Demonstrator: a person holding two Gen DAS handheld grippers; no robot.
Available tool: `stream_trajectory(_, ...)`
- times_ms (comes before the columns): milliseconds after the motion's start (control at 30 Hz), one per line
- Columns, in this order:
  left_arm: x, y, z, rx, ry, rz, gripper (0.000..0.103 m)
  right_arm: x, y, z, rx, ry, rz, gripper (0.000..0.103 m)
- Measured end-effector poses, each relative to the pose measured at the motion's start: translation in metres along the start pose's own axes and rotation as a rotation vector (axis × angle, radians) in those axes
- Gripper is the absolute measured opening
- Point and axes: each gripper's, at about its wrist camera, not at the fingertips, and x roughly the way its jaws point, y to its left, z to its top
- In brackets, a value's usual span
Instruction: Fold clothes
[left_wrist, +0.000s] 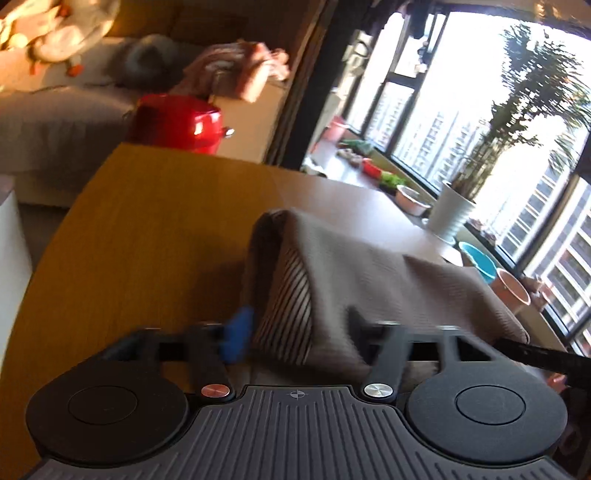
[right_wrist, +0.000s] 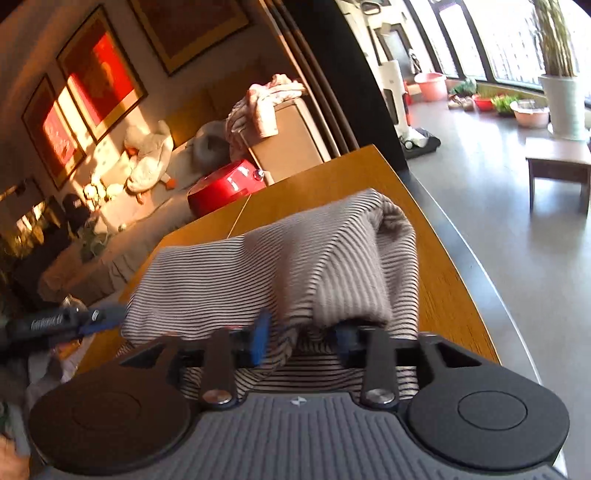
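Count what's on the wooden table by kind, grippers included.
Striped garment: 1
Grippers: 2, left gripper and right gripper
Total: 3, all over the table

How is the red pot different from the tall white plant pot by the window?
The red pot is shiny, squat and rounded, while the white plant pot is matte, tall and narrower at the bottom. The red pot looks closed with a lid on top; the white plant pot is open and has a leafy plant growing out of it. The red pot sits near the sofa; the white plant pot stands by the window. Both stand upright.
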Motion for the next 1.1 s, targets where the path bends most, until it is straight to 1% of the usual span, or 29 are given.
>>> stream_trajectory(100,0.028,-0.01,0.003,0.026,0.035,-0.011,0.067,0.01,0.005,-0.004,-0.018,-0.002,-0.019,0.049)
stream_trajectory(133,0.036,-0.013,0.002,0.033,0.043,-0.008,0.064,0.013,0.007,-0.006,-0.024,-0.003,-0.026,0.047)
stream_trajectory(167,0.044,-0.015,0.002,0.04,0.046,0.007,0.054,0.019,0.008,-0.004,-0.027,-0.004,-0.028,0.034)
stream_trajectory(200,0.05,-0.016,0.002,0.043,0.041,0.02,0.051,0.026,0.01,0.001,-0.027,-0.005,-0.027,0.025)
stream_trajectory(233,0.053,-0.017,0.004,0.041,0.03,0.031,0.041,0.034,0.012,0.006,-0.026,-0.007,-0.025,0.019)
stream_trajectory(267,0.053,-0.018,0.007,0.04,0.017,0.036,0.024,0.041,0.013,0.011,-0.025,-0.008,-0.024,0.017)
stream_trajectory(333,0.039,-0.023,0.018,0.05,-0.021,0.013,0.022,0.044,0.019,0.024,-0.035,-0.036,-0.002,0.016)
stream_trajectory(433,0.009,-0.03,0.032,0.067,-0.073,-0.021,0.021,0.022,0.027,0.038,-0.034,-0.092,0.081,0.016)
stream_trajectory(500,-0.009,-0.032,0.032,0.069,-0.084,-0.033,0.022,0.002,0.029,0.041,-0.028,-0.12,0.132,0.016)
stream_trajectory(533,-0.017,-0.032,0.029,0.068,-0.081,-0.032,0.022,-0.004,0.027,0.038,-0.023,-0.12,0.143,0.016)
stream_trajectory(600,-0.022,-0.029,0.018,0.073,-0.057,-0.031,0.023,-0.008,0.02,0.026,-0.005,-0.093,0.137,0.016)
stream_trajectory(667,-0.015,-0.025,0.003,0.075,-0.011,-0.019,0.024,-0.008,0.012,0.012,0.007,-0.056,0.119,0.017)
stream_trajectory(733,0.0,-0.018,-0.012,0.071,0.044,0.019,0.026,0.01,0.005,-0.005,-0.001,0.018,0.053,0.019)
stream_trajectory(767,0.007,-0.015,-0.018,0.071,0.065,0.04,0.03,0.015,0.001,-0.012,-0.006,0.025,0.041,0.018)
stream_trajectory(800,0.011,-0.011,-0.024,0.073,0.072,0.054,0.033,0.014,-0.002,-0.014,0.0,0.017,0.051,0.019)
stream_trajectory(833,0.01,-0.008,-0.026,0.077,0.064,0.056,0.035,0.011,-0.003,-0.012,0.006,0.02,0.052,0.023)
stream_trajectory(867,0.007,-0.008,-0.026,0.078,0.058,0.056,0.037,0.007,-0.003,-0.009,0.0,0.021,0.044,0.035)
stream_trajectory(900,0.003,-0.007,-0.024,0.072,0.055,0.056,0.038,0.003,-0.001,-0.006,-0.013,0.018,0.038,0.039)
stream_trajectory(933,-0.001,-0.007,-0.022,0.069,0.046,0.057,0.038,-0.002,0.002,-0.004,-0.033,0.011,0.034,0.042)
stream_trajectory(1000,-0.011,-0.008,-0.018,0.07,0.021,0.056,0.04,-0.01,0.007,0.0,-0.072,-0.001,0.027,0.042)
stream_trajectory(1033,-0.015,-0.01,-0.016,0.069,0.009,0.05,0.045,-0.014,0.01,0.002,-0.092,-0.008,0.024,0.046)
stream_trajectory(1067,-0.019,-0.011,-0.014,0.069,-0.004,0.045,0.054,-0.018,0.013,0.004,-0.112,-0.014,0.021,0.054)
stream_trajectory(1100,-0.023,-0.013,-0.012,0.068,-0.016,0.039,0.056,-0.022,0.016,0.006,-0.132,-0.021,0.017,0.058)
